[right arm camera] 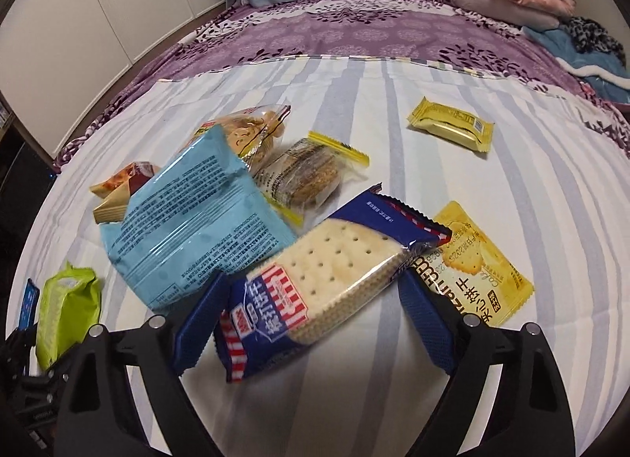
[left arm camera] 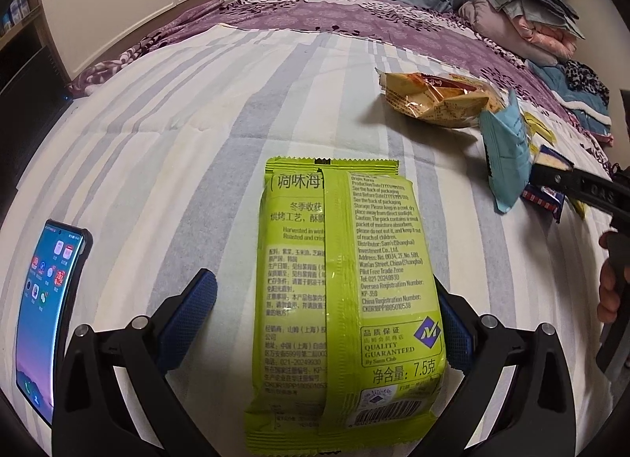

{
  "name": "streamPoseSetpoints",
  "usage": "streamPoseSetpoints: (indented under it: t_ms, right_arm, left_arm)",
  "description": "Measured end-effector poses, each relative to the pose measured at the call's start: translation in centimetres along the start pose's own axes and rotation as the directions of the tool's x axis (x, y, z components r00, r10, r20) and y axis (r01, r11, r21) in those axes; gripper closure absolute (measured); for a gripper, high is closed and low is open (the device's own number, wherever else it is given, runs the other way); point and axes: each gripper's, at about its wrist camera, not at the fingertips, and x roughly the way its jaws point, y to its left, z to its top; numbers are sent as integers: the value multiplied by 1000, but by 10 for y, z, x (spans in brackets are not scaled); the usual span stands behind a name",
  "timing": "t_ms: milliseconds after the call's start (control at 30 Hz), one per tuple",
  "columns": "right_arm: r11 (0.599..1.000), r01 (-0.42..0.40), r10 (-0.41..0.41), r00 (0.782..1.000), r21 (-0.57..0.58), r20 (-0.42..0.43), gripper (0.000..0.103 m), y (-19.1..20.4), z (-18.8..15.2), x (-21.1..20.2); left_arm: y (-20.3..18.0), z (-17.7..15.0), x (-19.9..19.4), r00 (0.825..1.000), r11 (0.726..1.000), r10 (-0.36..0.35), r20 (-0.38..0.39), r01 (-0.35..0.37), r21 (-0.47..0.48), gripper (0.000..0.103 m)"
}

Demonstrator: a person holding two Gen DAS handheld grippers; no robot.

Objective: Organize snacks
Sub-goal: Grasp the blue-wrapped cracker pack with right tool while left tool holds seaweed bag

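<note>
Setting: snacks lay on a striped sheet [right arm camera: 453, 102] spread over a bed, with a phone [left arm camera: 47, 311] lying near the left gripper.

Left gripper [left arm camera: 327, 323]: it sat over a green seaweed pack [left arm camera: 338, 299], which lay flat on the sheet between the two jaws. The right pad looked to be against the pack's edge, while the left pad stood clear of it with sheet showing in the gap, so the jaws were open and nothing was clamped.

Right gripper [right arm camera: 311, 323]: it straddled a blue cracker pack [right arm camera: 327, 284], which lay slantwise between the jaws. The pads stood near its ends; the left one may have been touching the wrapper, but I could not see a firm squeeze, so I read it as open around the pack, not yet gripping.

Pile: a light blue bag [right arm camera: 193, 221] leaned on the cracker pack's upper left, with a clear bag of biscuits [right arm camera: 252, 130] and a sesame cake in clear wrap [right arm camera: 303, 177] behind it, and a small red-and-tan packet [right arm camera: 122, 185] at the far left. A yellow cookie pack [right arm camera: 480, 264] lay partly under the cracker pack's right end.

Stray item: a small yellow bar [right arm camera: 449, 126] lay well apart, farther up the sheet.

Done so far: judging by the layout, very little. Only the green pack sat apart from the heap, on the left side.

Left to do: nearly everything, it seemed. The heap overlapped and no neat rows or groups were visible.

Likely step in hand: closing on the cracker pack to lift it out of the heap.
</note>
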Motion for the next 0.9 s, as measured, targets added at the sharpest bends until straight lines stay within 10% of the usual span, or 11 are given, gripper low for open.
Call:
streamPoseSetpoints:
  t_ms: [900]
  right_arm:
    - [987,68,-72,997,-147,-22,35,-5,-16,-11]
  left_arm:
    - [-6,-4,-1,1000,999,7,2,-7,53,2]
